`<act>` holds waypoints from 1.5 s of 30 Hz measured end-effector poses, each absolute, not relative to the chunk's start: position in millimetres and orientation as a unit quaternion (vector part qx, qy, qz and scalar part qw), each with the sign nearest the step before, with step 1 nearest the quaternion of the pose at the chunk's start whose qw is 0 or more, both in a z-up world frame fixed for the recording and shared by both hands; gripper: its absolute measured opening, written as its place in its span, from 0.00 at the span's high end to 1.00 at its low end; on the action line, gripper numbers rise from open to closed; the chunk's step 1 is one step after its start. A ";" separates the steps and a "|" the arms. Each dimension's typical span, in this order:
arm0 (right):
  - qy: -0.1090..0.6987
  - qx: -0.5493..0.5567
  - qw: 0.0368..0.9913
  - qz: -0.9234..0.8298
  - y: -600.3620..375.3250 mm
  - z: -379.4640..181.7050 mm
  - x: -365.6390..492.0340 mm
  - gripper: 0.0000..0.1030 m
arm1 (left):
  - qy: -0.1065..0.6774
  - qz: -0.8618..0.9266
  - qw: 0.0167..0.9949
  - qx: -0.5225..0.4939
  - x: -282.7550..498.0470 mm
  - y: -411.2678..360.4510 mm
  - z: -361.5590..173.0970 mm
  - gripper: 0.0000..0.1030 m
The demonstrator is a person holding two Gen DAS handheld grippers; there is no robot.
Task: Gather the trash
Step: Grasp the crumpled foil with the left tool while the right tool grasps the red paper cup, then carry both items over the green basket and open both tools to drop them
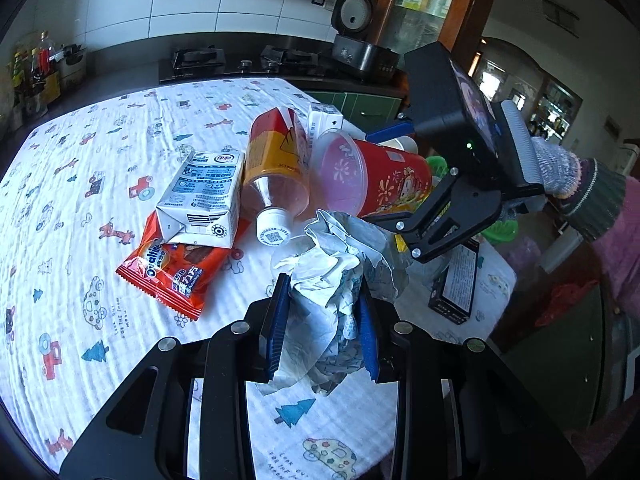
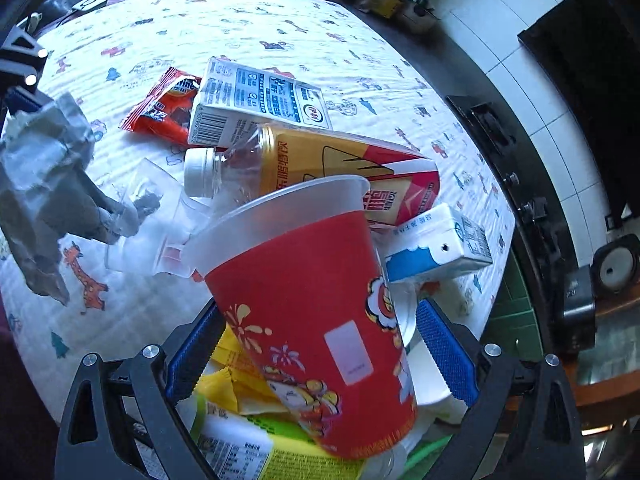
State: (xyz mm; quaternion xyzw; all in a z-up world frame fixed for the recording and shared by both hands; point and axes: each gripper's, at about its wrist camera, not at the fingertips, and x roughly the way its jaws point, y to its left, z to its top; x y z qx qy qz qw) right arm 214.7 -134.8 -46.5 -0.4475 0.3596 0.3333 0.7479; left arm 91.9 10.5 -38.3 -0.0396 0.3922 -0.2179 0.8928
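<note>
The left gripper is clamped on a crumpled wad of grey-white paper: both ribbed blue pads press into its creased, irregular folds and hold it above the tablecloth, a white crinkled cotton sheet printed with small cars, trees and giraffes.

The right gripper stands wide. Its ribbed blue pads flank a tapered red paper cup with a frosted translucent plastic rim; a gap shows beside the right pad, and contact at the left pad cannot be judged. The cup leans tilted over a heap of yellow and green glossy wrappers at the table edge.

Just beyond the cup lies a clear plastic bottle with a white ribbed screw cap and a yellow-and-red label, on its side. A rectangular white-and-blue carton rests near its base end. A flat-sided grey-and-white milk carton, its corner flaps folded, lies against the bottle and on top of an orange-red foil snack packet with serrated ends. A thin, clear, crumpled plastic cup lies between the wad and the bottle.

A black printed box sits at the table edge. Beyond the table are a black gas hob and a rice cooker.
</note>
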 end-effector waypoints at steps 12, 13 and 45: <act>0.323 -0.279 0.855 0.294 -187.7 12.3 201.5 0.27 | 0.374 -0.242 0.895 -0.020 103.3 -15.1 -18.1 0.70; 0.323 -0.255 0.864 0.290 -197.2 18.6 199.4 0.27 | 0.371 -0.247 0.895 -0.018 104.9 -20.2 -15.0 0.70; 0.364 0.130 0.921 -0.042 -519.6 -47.5 182.6 0.27 | 0.419 -0.366 0.830 0.044 237.7 -306.1 -1.1 0.70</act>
